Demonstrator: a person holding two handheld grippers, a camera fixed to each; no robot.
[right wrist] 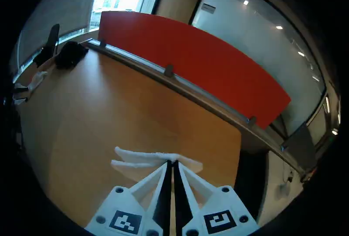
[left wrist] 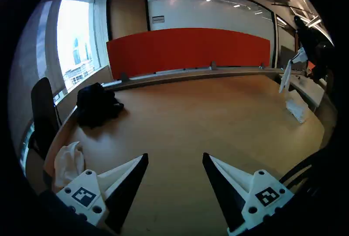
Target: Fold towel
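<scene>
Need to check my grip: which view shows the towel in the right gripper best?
The right gripper view: the towel sits close at the tips of the shut right gripper. The left gripper view shows the towel small and far off at the right edge, hanging from that gripper.

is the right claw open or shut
Shut on the towel. The right claw has its fingers almost touching, with the white cloth pinched at their tips.

The near part of the towel [right wrist: 139,157] is hidden behind the right gripper [right wrist: 172,162], whose fingers press together on it. At the table's [left wrist: 196,114] left edge, a black bundle [left wrist: 96,105] is too dark to identify. The left gripper [left wrist: 175,155] partly hides a pale cloth [left wrist: 70,162].
</scene>
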